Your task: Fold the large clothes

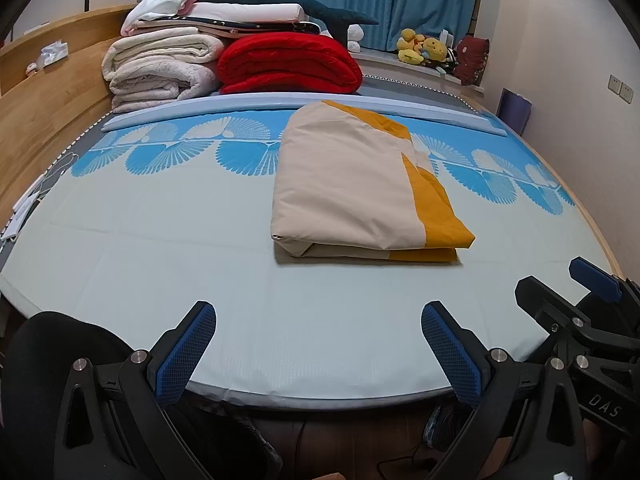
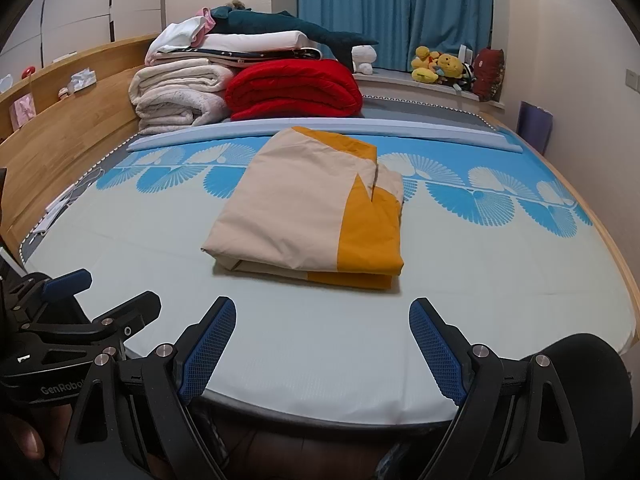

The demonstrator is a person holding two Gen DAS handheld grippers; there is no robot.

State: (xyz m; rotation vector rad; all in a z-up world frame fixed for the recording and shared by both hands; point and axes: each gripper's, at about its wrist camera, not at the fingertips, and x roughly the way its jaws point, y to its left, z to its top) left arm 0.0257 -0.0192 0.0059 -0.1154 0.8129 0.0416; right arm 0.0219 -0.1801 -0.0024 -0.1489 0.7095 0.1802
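A beige and mustard-yellow cloth [image 1: 352, 184] [image 2: 316, 216] lies folded into a thick rectangle on the pale blue bed cover [image 1: 160, 264] [image 2: 500, 280]. My left gripper [image 1: 318, 316] hovers over the near edge of the bed, open, with nothing between its blue pads. The cloth sits well ahead of it, slightly right. My right gripper [image 2: 322, 312] is also open and empty, just short of the cloth's near edge. Each gripper shows at the side of the other's view: the right gripper [image 1: 576, 300], and the left gripper [image 2: 96, 296].
Folded cream blankets [image 1: 160, 68], a red quilt [image 1: 288, 64] and stacked linens with a dark plush shark [image 1: 280, 0] stand at the bed's far side. A wooden headboard [image 1: 48, 112] runs along the left. Plush toys [image 1: 424, 50] sit on the window sill by blue curtains.
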